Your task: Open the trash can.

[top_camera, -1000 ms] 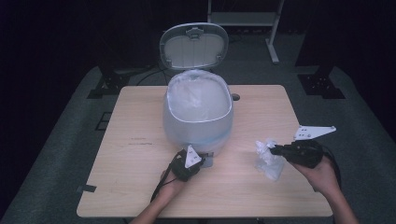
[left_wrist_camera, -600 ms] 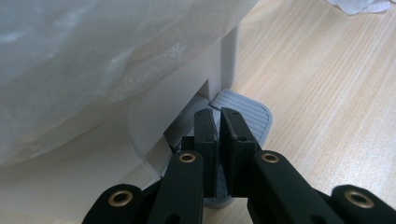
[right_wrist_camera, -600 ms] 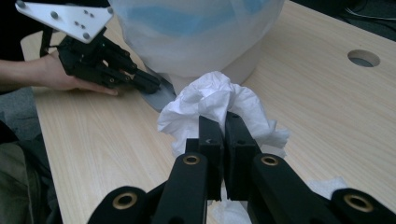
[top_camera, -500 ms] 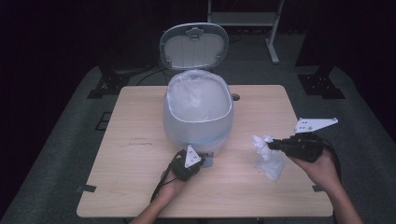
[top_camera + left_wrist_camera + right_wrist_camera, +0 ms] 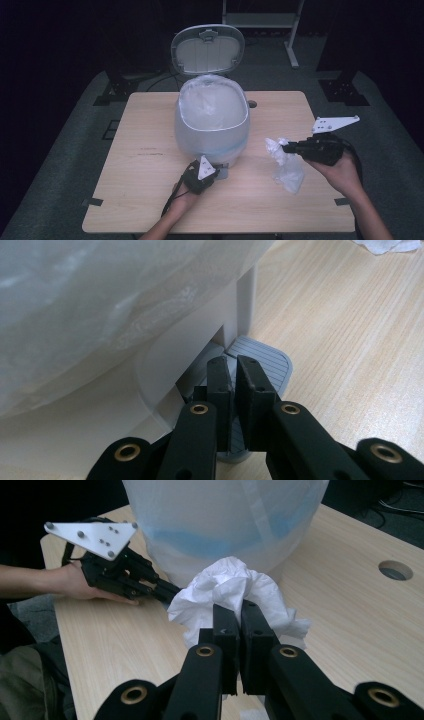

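High view: pedal bin [image 5: 212, 125] w/ clear liner stands mid-table [image 5: 130, 200], lid [image 5: 207, 49] tipped up & back, mouth wide open. Left gripper [image 5: 216, 172] sits low at the bin's front base, on the grey foot pedal [image 5: 223, 172]; prob pressing it down, which would explain why the lid stands up. Right gripper [image 5: 286, 148] is off to the bin's right, lifted clear of the tabletop, w/ a crumpled white plastic wrapper [image 5: 285, 165] hanging from its tips; the lower part dangles just above the wood, near the bin but apart from it. Looks like the trash is being carried toward the open mouth, not yet over the rim. Left gripper view: jaws nearly together, just a thin slit, nothing pinched; tips rest flat on the ribbed pedal [image 5: 262, 362], right beside the bin's white base [image 5: 165, 365], liner [image 5: 90, 305] bulging above. Closed jaws make a firm blunt pusher, so that fits. Right gripper view: jaws clamped tight on the bunched top of the wrapper [image 5: 235, 592], folds spilling out both sides; a pinch at the gathered part keeps the loose stuff from slipping. Behind it the bin wall [image 5: 225, 525] w/ a blue tint at the bottom; at left the other hand [image 5: 80, 582] w/ its gripper down at the base, grey plate on top. A round cable hole [image 5: 395, 570] in the table at right.
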Motion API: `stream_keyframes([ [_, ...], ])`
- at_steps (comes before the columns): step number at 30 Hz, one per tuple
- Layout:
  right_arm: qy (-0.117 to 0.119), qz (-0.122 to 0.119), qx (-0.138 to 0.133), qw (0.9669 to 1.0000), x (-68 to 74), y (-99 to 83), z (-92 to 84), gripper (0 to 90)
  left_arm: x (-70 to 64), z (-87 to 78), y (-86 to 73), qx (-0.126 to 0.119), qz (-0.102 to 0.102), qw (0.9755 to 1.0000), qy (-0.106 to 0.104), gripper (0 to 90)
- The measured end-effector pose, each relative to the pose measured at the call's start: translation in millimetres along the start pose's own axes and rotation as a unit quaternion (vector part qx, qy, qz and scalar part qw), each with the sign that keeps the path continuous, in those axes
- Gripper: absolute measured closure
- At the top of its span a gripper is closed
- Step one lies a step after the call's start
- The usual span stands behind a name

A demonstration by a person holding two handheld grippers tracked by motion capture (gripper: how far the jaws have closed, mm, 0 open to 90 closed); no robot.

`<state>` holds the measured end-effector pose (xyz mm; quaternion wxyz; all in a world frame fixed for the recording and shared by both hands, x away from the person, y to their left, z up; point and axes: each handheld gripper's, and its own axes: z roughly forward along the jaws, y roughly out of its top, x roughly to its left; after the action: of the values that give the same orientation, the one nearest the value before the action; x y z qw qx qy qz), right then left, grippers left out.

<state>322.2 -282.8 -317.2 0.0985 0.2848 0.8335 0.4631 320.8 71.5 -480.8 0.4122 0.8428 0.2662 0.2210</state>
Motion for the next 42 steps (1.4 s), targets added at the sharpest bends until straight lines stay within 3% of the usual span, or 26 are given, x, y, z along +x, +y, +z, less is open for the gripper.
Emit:
stream_keyframes([
  [17, 0.032, -0.004, -0.013, 0.9994, 2.1, 33.9, -0.6, 87.2, 0.2, 0.0, 0.0, -0.001, -0.002, 1.0000, -0.002, 86.3],
  [31, 0.031, -0.015, -0.007, 0.9994, 5.5, 60.3, -7.3, 87.2, 1.4, 0.0, -0.1, -0.001, -0.005, 1.0000, -0.005, 86.3],
  [42, 0.031, -0.029, -0.021, 0.9989, 10.6, 86.5, -14.5, 87.2, 2.2, 0.0, -0.1, -0.001, -0.009, 0.9999, -0.008, 86.3],
])
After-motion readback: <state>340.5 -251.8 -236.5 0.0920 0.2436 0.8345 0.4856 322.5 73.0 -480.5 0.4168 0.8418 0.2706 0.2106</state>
